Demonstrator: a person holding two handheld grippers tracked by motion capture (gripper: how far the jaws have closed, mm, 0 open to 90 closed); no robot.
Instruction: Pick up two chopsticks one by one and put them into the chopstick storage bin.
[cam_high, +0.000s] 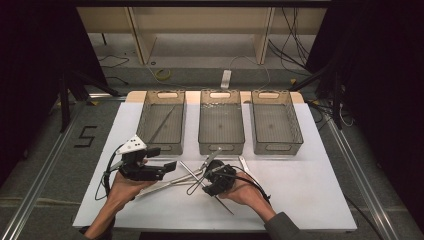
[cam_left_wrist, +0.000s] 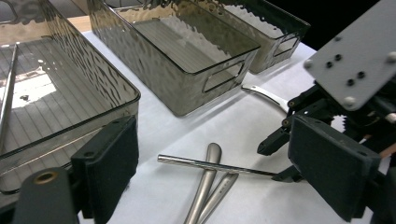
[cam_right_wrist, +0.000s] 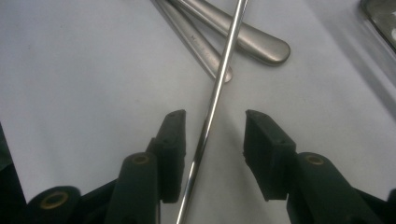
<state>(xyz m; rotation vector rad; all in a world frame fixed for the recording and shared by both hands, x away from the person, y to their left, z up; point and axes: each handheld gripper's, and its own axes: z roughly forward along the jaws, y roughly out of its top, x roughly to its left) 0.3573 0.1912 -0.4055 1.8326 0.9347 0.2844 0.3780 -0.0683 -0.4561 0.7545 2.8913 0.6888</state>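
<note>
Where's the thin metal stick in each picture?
High view: the thin metal stick slants just below the middle tray.
Left gripper view: it lies flat, low in the middle.
Right gripper view: it runs top to bottom, between the open jaws of the right gripper.
Shared landmark: the two cutlery handles it crosses.

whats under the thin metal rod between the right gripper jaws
The thin rod crosses over two flat cutlery handles on the white table cover. Their far ends are out of frame.

bins (cam_high: 221, 122) x3 | metal utensils (cam_high: 200, 172) approx 5 | grippers (cam_high: 145, 167) x2
</note>
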